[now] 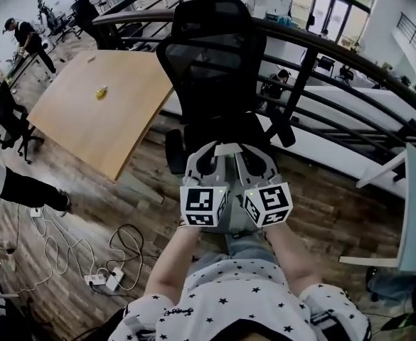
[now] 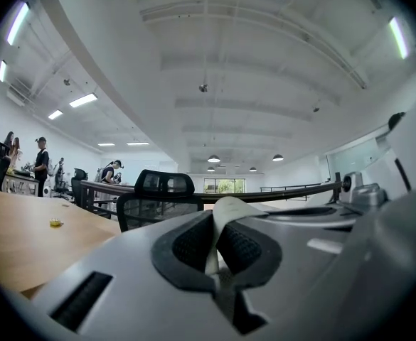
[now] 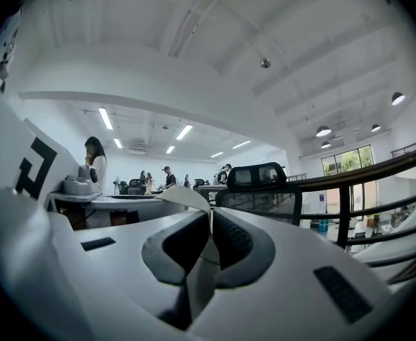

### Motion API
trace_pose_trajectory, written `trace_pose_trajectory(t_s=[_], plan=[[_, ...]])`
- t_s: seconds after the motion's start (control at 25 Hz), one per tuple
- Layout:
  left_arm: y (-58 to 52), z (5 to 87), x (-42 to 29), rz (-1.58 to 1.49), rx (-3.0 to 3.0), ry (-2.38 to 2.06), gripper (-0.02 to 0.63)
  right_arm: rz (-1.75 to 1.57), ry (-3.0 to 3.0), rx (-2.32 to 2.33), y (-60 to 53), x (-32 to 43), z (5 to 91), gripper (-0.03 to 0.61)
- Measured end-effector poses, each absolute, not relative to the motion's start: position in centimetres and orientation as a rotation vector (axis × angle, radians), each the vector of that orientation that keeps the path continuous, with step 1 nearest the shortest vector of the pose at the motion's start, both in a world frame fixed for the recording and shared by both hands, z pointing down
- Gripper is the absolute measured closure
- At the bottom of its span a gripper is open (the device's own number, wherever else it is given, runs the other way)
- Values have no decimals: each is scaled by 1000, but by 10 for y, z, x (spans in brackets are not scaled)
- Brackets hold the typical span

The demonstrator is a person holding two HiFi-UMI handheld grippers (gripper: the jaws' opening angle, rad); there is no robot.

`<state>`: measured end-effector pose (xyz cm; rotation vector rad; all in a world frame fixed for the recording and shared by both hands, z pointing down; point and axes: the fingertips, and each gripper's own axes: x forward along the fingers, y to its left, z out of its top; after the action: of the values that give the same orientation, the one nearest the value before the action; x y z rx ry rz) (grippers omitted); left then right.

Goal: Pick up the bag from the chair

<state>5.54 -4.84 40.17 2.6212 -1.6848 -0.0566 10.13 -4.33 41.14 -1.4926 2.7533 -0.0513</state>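
Note:
The black mesh office chair (image 1: pixel 215 55) stands straight ahead, its seat just beyond my two grippers. They are held side by side and level, the left gripper (image 1: pixel 206 156) next to the right gripper (image 1: pixel 254 156). A pale strap, the bag's handle (image 1: pixel 227 148), bridges their tips. In the left gripper view the left gripper (image 2: pixel 213 246) is shut on this pale handle (image 2: pixel 225 215), with the chair (image 2: pixel 161 190) behind. In the right gripper view the right gripper (image 3: pixel 209 246) pinches the same handle (image 3: pixel 190 197). The bag's body is hidden beneath the grippers.
A wooden table (image 1: pixel 97 112) with a small yellow thing stands to the left of the chair. A dark curved railing (image 1: pixel 321 48) runs behind it. Cables and a power strip (image 1: pixel 104 279) lie on the floor at lower left. A white desk edge (image 1: pixel 414 212) is at right. People work at far left.

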Motion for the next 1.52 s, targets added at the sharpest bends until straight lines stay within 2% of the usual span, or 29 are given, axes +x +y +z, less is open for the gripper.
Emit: trace_pose_trajectory(t_s=[0.2, 0.44, 0.88, 1.52], plan=[[13, 390, 62, -67, 2594, -1653, 601, -116, 2754, -1484, 17, 106, 399, 574], [56, 368, 64, -108, 2573, -1651, 601, -35, 2799, -1454, 61, 108, 377, 574], [93, 332, 74, -181, 2594, -1646, 601, 42, 2800, -1395, 99, 117, 339, 574], [113, 332, 87, -166, 2631, -1589, 601, 14, 2759, -1434, 121, 128, 340, 578]])
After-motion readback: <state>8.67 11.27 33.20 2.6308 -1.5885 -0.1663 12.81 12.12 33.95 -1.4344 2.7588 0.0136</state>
